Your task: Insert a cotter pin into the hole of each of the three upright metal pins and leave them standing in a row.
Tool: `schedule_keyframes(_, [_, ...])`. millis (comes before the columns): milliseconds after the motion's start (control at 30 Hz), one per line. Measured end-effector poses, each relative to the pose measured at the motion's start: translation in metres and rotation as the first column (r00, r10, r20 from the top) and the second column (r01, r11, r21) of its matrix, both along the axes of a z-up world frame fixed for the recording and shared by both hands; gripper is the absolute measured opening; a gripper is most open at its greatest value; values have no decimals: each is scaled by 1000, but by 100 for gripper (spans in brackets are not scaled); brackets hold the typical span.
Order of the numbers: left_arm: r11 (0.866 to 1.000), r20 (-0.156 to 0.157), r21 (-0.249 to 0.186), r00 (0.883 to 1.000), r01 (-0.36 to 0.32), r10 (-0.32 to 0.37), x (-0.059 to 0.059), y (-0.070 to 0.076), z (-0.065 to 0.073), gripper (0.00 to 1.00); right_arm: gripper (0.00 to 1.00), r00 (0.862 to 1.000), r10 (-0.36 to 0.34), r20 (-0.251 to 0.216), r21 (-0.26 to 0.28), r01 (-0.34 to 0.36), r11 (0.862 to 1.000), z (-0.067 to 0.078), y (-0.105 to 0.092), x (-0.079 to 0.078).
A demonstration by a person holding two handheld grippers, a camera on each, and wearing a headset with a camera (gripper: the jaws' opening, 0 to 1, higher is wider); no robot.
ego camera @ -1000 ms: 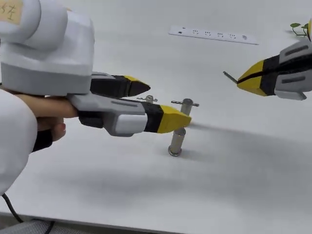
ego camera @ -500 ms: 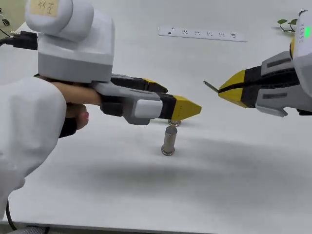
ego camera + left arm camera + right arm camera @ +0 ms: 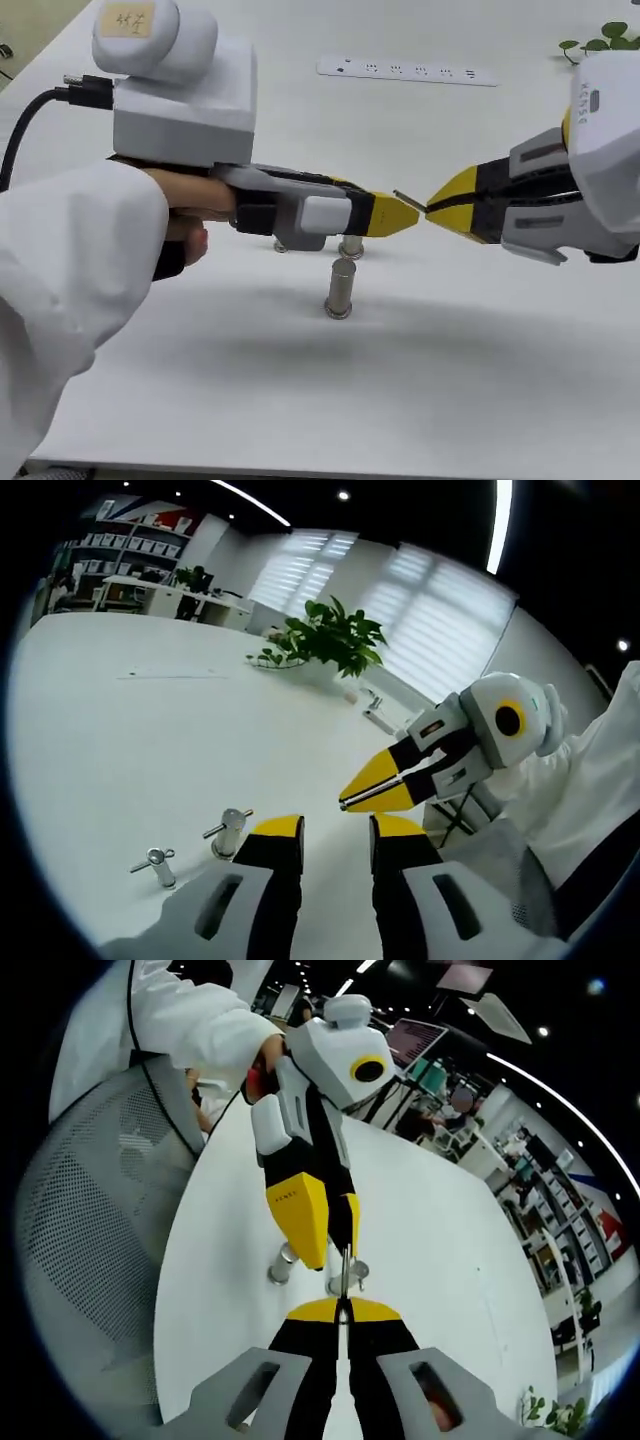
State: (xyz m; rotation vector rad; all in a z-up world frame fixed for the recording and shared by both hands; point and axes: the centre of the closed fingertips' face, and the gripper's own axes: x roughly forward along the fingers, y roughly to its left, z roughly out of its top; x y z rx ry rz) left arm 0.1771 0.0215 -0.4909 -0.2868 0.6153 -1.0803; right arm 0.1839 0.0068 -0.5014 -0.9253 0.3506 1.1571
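One upright metal pin [image 3: 341,288] stands bare on the white table [image 3: 450,380] below the gripper tips. Two more metal pins [image 3: 231,831] [image 3: 159,864] stand behind it, each with a cotter pin through its head. My right gripper [image 3: 430,210] is shut on a thin cotter pin [image 3: 407,199], which sticks out toward the left gripper. My left gripper [image 3: 408,214] is open, its yellow tips almost touching the cotter pin's free end. In the right gripper view the cotter pin [image 3: 343,1272] rises from the shut jaws to the left gripper's tips.
A white power strip [image 3: 405,70] lies at the back of the table. A potted plant [image 3: 600,40] stands at the far right corner. A mesh chair [image 3: 90,1230] is beside the table's near edge.
The left gripper has moved right and the right gripper left, so their tips now nearly meet above the bare metal pin. The head camera has shifted too.
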Motion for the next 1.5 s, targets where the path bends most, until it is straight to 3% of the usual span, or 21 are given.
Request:
schedule_keyframes(400, [1000,-43,-22,999,13,-14,-1,-8,-4,9,0,1000,25,-4,-11,-25,1000,-2,6,-5])
schedule_keyframes(633, [999,-48,-36,999,12,-14,-1,-8,-3,1,0,1000,29,-4,-14,-29,999,-4,6,-6])
schedule_keyframes(1067, [999,-67,-36,998,7,-9,1,-8,-7,0,0,999,41,-5,-21,-41,999,-5,9,-6])
schedule_keyframes(1500, [999,-105,-43,994,8,-12,-3,-5,-8,0,0,999,53,-7,-20,-53,998,-5,12,-7])
